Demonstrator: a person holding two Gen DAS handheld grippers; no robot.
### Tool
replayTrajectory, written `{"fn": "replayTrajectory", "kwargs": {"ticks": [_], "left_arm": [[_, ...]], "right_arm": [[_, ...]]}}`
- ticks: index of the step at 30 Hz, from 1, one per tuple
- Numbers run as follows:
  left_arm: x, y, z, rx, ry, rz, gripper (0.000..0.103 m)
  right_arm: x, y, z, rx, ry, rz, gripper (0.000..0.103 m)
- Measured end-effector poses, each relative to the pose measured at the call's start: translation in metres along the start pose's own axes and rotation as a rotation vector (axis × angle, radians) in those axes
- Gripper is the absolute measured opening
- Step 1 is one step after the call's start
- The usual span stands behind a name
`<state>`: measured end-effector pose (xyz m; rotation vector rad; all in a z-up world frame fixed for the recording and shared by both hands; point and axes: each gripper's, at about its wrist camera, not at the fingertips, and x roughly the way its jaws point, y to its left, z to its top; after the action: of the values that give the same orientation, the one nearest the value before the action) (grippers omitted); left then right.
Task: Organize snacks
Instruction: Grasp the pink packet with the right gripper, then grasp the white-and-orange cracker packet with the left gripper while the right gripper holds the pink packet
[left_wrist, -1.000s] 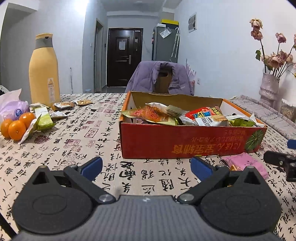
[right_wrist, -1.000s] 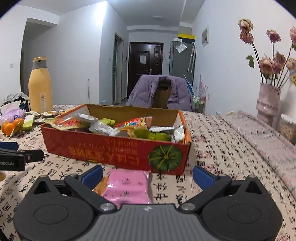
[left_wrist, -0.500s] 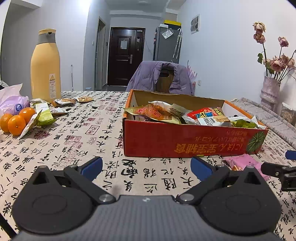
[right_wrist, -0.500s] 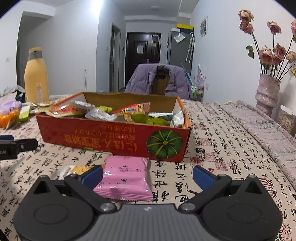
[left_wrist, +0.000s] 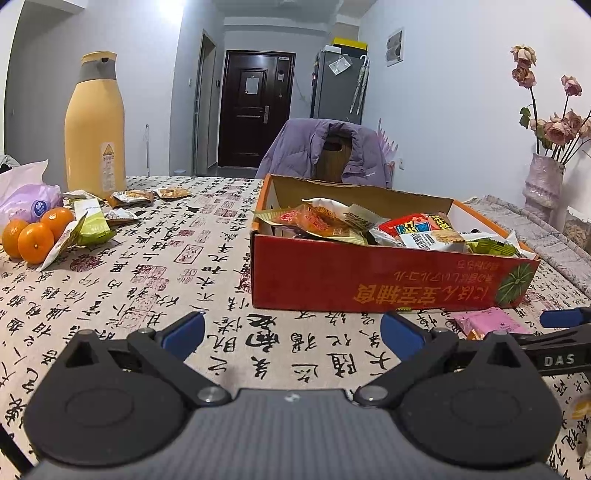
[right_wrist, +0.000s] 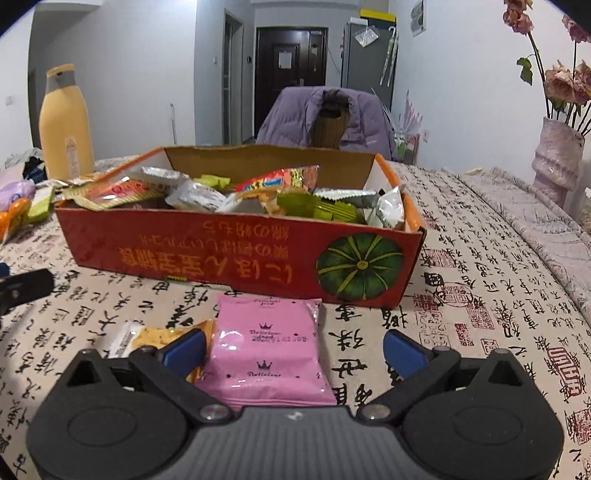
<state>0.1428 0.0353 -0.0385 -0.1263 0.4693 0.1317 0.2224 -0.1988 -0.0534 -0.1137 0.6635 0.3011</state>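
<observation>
Near the red box (right_wrist: 236, 254), the right gripper (right_wrist: 291, 347) jaws, closing, straddle the pink packet (right_wrist: 266, 354); next, pinch and lift.

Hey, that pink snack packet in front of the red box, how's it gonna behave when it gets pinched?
The pink packet looks puffy and sealed, so it probably squashes and feels light. Its glossy film may slip between the closing right gripper fingers. Lying flat, it likely slides on the tablecloth rather than rolling.

Snack packet (right_wrist: 267, 350) lies before the box (right_wrist: 236, 254) — bottle (right_wrist: 66, 125) behind, left.
</observation>
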Motion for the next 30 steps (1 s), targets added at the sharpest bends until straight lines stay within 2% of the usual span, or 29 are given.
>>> {"fn": "replayTrajectory", "kwargs": {"ticks": [3,5,6,8,14,21,30], "left_arm": [[0.000,0.000,0.000,0.000,0.000,-0.001,0.103],[0.000,0.000,0.000,-0.001,0.000,-0.001,0.103],[0.000,0.000,0.000,-0.001,0.000,-0.001,0.103],[0.000,0.000,0.000,-0.002,0.000,-0.002,0.103],[0.000,0.001,0.000,-0.008,0.002,-0.003,0.103],[0.001,0.000,-0.001,-0.008,0.008,-0.002,0.103],[0.002,0.000,-0.001,-0.004,0.017,0.009,0.103]], "right_arm": [[0.006,0.001,0.002,-0.003,0.012,0.004,0.091],[0.010,0.005,0.001,-0.016,0.026,0.013,0.076],[0.010,0.005,0.000,-0.015,0.019,0.025,0.073],[0.010,0.007,0.000,-0.017,0.013,0.051,0.061],[0.006,0.007,-0.002,-0.016,0.002,0.055,0.061],[-0.022,-0.003,-0.009,0.008,-0.081,0.037,0.061],[-0.042,-0.038,-0.025,0.064,-0.122,-0.039,0.061]]}}
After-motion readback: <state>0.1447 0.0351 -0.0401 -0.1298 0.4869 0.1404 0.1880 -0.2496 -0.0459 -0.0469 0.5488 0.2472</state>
